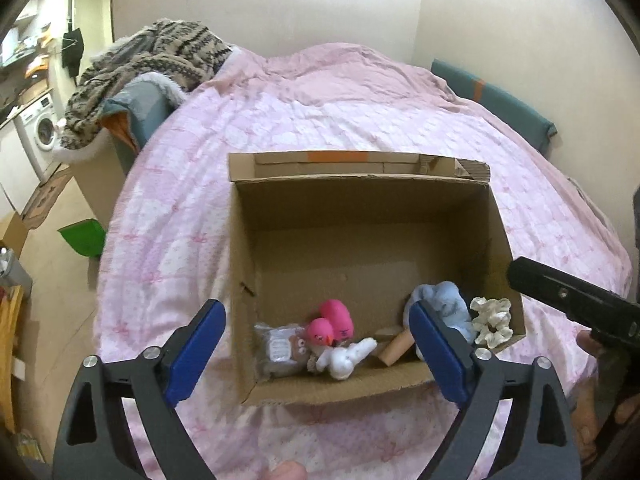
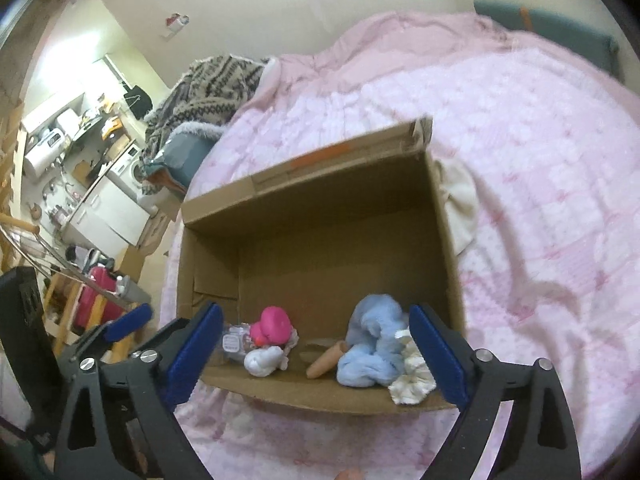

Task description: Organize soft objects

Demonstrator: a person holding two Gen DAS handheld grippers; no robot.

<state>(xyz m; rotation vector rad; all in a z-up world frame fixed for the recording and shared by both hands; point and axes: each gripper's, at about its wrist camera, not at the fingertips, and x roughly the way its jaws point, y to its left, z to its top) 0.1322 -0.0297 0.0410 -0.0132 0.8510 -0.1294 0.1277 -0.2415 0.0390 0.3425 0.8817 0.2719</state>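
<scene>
An open cardboard box (image 1: 360, 216) (image 2: 320, 216) stands on the pink bed. Along its near wall lie a pink plush duck (image 1: 332, 322) (image 2: 274, 326), a white plush toy (image 1: 350, 356) (image 2: 262, 360), a small clear packet (image 1: 280, 348), a tan cylinder (image 1: 396, 350) (image 2: 326, 360), a light blue fluffy cloth (image 1: 448, 304) (image 2: 372, 344) and a cream scrunchie (image 1: 492, 320) (image 2: 412, 380). My left gripper (image 1: 316, 348) is open and empty above the box's near edge. My right gripper (image 2: 316, 348) is open and empty, hovering over the same end of the box.
A cream cloth (image 2: 460, 208) lies on the bed just right of the box. A patterned blanket (image 1: 152, 68) is heaped at the bed's far left. A green bin (image 1: 82, 236) stands on the floor to the left. The pink quilt (image 1: 320, 112) spreads beyond the box.
</scene>
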